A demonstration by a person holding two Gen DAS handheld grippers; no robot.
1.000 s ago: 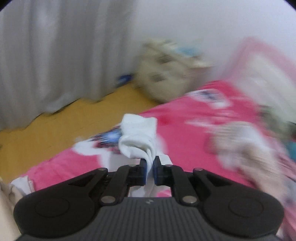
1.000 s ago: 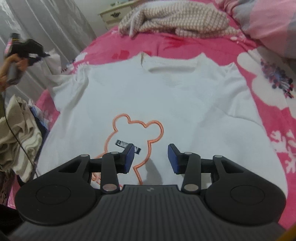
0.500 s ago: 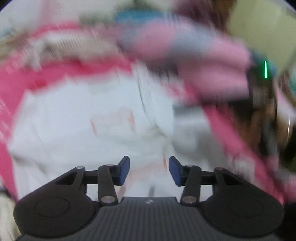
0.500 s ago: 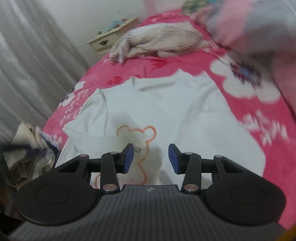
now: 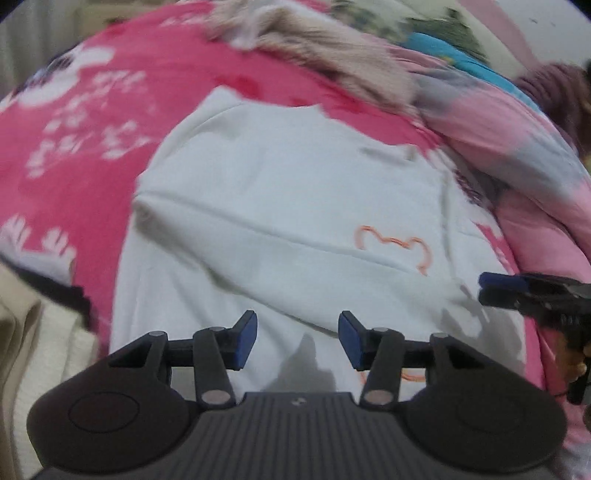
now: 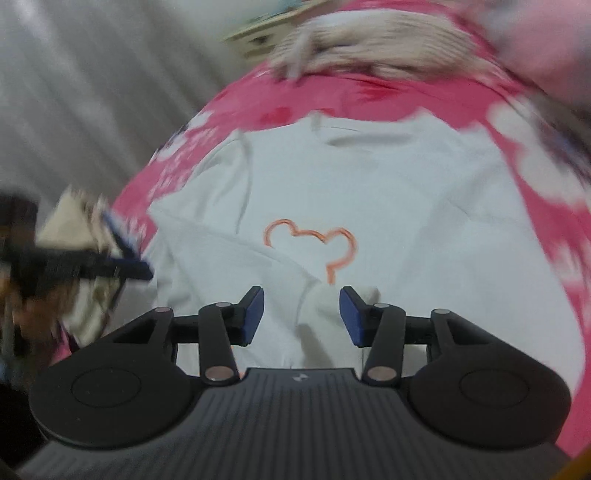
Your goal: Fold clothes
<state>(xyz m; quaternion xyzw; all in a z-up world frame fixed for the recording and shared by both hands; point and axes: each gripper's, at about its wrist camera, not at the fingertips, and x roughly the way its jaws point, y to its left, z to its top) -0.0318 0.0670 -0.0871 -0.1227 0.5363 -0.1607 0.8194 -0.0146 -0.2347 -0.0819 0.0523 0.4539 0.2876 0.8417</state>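
Note:
A white T-shirt with an orange bear outline lies flat on the pink flowered bedspread. One sleeve is folded across the chest, and its cuff lies under my right gripper. That gripper's jaws are opening and the pads do not press on the cuff. My left gripper hovers over the shirt's lower part. Its jaws are opening too, with nothing between them. Each gripper shows at the edge of the other's view: the right gripper and the left gripper.
A beige knitted sweater lies at the far end of the bed. A pink and grey quilt is bunched along the right side. Loose cream clothes hang off the near left edge. A pale nightstand and grey curtain stand beyond.
My left gripper has let go of the white sleeve, opened, and swung down over the shirt. The sleeve now lies across the chest. My right gripper's jaws stand slightly wider.

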